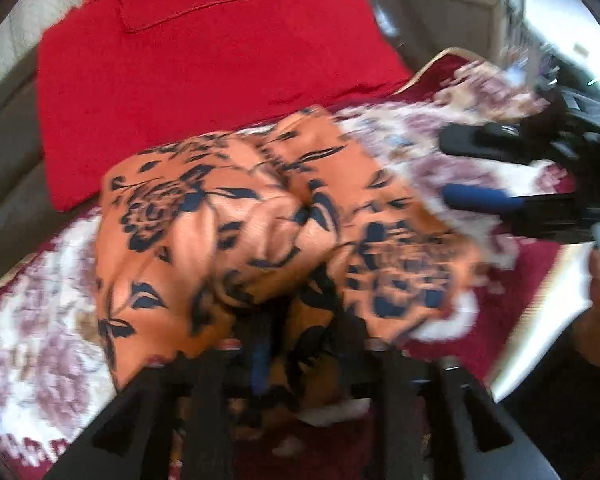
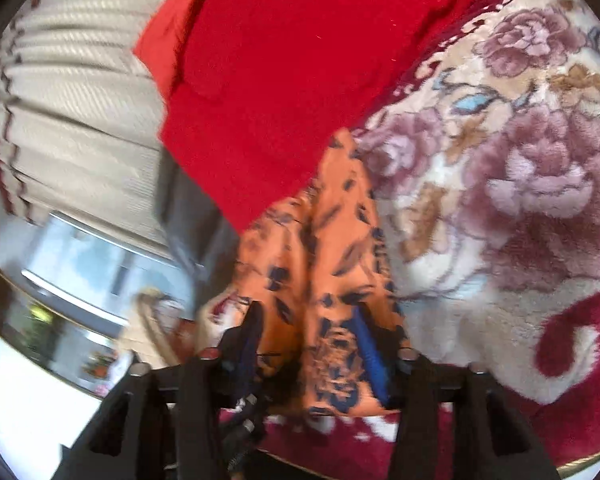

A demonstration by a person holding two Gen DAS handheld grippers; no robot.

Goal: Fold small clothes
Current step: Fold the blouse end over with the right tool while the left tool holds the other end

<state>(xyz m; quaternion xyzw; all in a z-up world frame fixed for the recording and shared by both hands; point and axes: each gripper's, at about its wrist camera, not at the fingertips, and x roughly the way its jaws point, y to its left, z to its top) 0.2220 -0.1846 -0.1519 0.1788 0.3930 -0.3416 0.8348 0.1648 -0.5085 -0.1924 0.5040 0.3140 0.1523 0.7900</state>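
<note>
From the left wrist view, the crumpled orange satin garment with dark blue flower print [image 1: 236, 232] lies bunched on the plush cream-and-maroon floral blanket [image 1: 40, 340], its heap running from near-left toward far-right. Its near edge is drawn down into the left tongs [image 1: 296, 364], which look closed on a fold of it, though blur hides the tips. The flat red knitted garment with a stitched patch [image 1: 204, 60] lies just beyond, touching the orange cloth's far edge. At the right, the right tongs [image 1: 448, 168] appear side-on with black and blue fingers parted and nothing between them here, just beside the heap's right end.

From the right wrist view, the orange garment [image 2: 332, 264] stretches straight ahead as a long strip, away toward the red garment [image 2: 284, 80], and passes between the fingers of the right tongs [image 2: 308, 340]. They stand fairly wide; I cannot tell whether they grip it. The blanket [image 2: 520, 180] spreads to the right.

The left tongs seem the ones holding; the cloth's long axis runs along the right tongs' reach.
</note>
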